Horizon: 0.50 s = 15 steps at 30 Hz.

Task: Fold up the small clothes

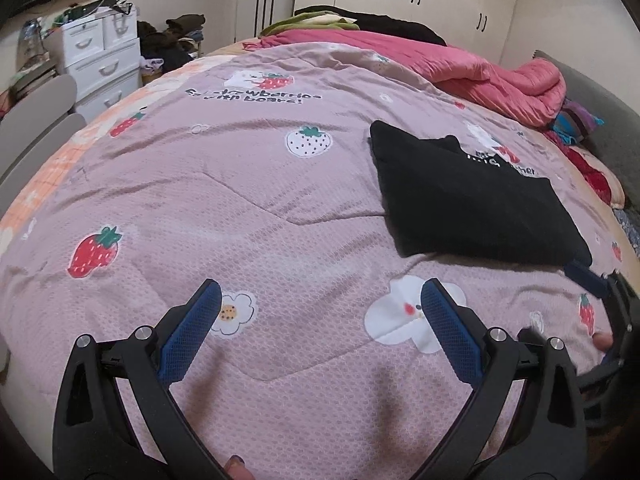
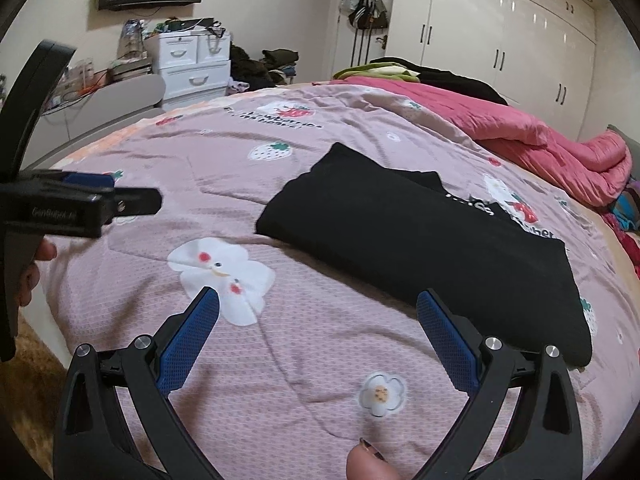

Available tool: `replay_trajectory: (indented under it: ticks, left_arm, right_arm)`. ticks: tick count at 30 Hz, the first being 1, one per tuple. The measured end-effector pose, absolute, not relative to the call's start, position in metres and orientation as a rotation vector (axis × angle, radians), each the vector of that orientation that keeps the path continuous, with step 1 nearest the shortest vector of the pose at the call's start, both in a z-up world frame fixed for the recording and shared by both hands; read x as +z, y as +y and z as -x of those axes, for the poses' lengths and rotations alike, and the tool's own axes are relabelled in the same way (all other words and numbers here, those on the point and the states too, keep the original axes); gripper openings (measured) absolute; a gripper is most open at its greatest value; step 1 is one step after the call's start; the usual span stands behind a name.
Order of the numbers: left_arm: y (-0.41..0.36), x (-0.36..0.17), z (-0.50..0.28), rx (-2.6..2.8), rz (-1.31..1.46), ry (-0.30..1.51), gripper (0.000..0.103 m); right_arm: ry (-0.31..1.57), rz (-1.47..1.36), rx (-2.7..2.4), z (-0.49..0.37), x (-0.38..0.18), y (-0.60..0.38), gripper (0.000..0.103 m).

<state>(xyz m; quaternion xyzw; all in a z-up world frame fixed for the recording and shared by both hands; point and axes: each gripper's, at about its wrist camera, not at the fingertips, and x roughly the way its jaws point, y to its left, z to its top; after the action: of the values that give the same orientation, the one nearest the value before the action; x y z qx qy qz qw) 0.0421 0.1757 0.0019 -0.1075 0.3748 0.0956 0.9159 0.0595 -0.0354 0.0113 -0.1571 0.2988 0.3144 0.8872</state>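
Observation:
A black garment lies folded into a flat rectangle on the pink strawberry-print quilt. It also shows in the right wrist view. My left gripper is open and empty, hovering over the quilt to the left of and nearer than the garment. My right gripper is open and empty, just in front of the garment's near edge. The left gripper also shows from the side in the right wrist view. The right gripper's edge shows at the far right of the left wrist view.
A bunched pink duvet lies at the back right of the bed. White drawers, a grey chair and clothes piles stand left of the bed. White wardrobes line the back wall.

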Motion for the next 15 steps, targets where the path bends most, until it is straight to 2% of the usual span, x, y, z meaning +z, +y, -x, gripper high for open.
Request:
replay_trajectory:
  ticks: [15]
  left_arm:
    - [0.180,0.008,-0.071,0.192,0.288,0.774,0.094]
  right_arm:
    - [0.622,0.361,0.656,-0.059,0.004,-0.019,0.099]
